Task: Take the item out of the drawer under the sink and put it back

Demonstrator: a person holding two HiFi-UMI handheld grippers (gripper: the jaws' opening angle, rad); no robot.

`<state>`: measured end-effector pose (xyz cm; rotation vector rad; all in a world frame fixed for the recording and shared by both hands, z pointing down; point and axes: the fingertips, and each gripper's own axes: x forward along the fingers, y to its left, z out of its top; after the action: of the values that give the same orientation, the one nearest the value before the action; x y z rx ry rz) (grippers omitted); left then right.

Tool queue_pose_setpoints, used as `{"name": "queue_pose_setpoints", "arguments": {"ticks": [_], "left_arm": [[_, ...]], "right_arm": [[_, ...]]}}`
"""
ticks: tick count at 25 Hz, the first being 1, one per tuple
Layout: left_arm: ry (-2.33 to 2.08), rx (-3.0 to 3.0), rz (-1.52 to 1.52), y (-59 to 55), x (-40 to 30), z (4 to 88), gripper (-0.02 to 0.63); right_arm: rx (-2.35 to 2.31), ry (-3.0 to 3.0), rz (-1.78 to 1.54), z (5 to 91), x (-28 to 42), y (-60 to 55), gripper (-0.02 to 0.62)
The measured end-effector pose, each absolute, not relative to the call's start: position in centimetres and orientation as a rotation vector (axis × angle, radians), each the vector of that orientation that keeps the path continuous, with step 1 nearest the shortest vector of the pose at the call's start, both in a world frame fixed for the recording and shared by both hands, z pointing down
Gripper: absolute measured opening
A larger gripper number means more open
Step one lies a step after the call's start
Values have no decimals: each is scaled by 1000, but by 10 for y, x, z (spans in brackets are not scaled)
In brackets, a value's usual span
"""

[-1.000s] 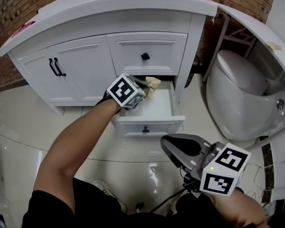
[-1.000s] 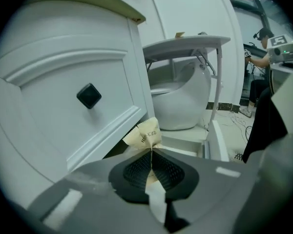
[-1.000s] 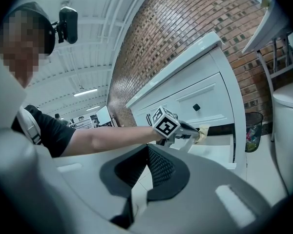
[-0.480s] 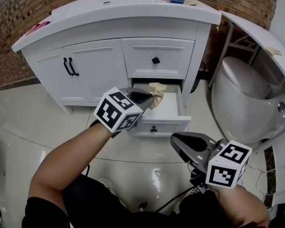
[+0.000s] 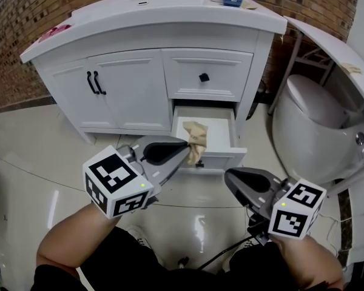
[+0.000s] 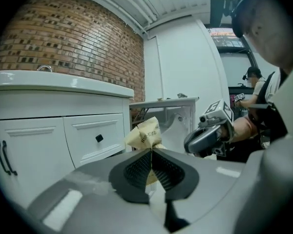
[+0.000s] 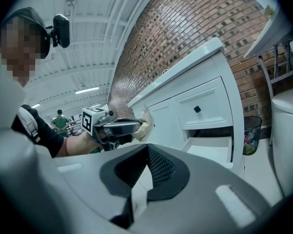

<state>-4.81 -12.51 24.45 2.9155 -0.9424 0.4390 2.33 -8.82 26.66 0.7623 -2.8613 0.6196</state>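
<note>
Since a second earlier, the left gripper [image 5: 185, 145] had pulled back out of the open drawer [image 5: 221, 160], carrying the crumpled tan packet [image 5: 195, 139] to over the drawer's front. Its jaws pinched the packet's lower part, and the packet's long axis stood roughly upright, flared end up. The right gripper [image 5: 230, 177], jaws together and empty, hung before the drawer.
</note>
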Motion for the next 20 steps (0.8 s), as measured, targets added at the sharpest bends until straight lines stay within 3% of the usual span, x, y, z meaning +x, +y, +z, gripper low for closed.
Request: {"name": "queue_pose_setpoints", "arguments": {"ticks": [20], "left_arm": [[-937,2907,344,-78,-75,268,12]], "right_arm": [[763,-2835,610,275,20,-87,3]]}}
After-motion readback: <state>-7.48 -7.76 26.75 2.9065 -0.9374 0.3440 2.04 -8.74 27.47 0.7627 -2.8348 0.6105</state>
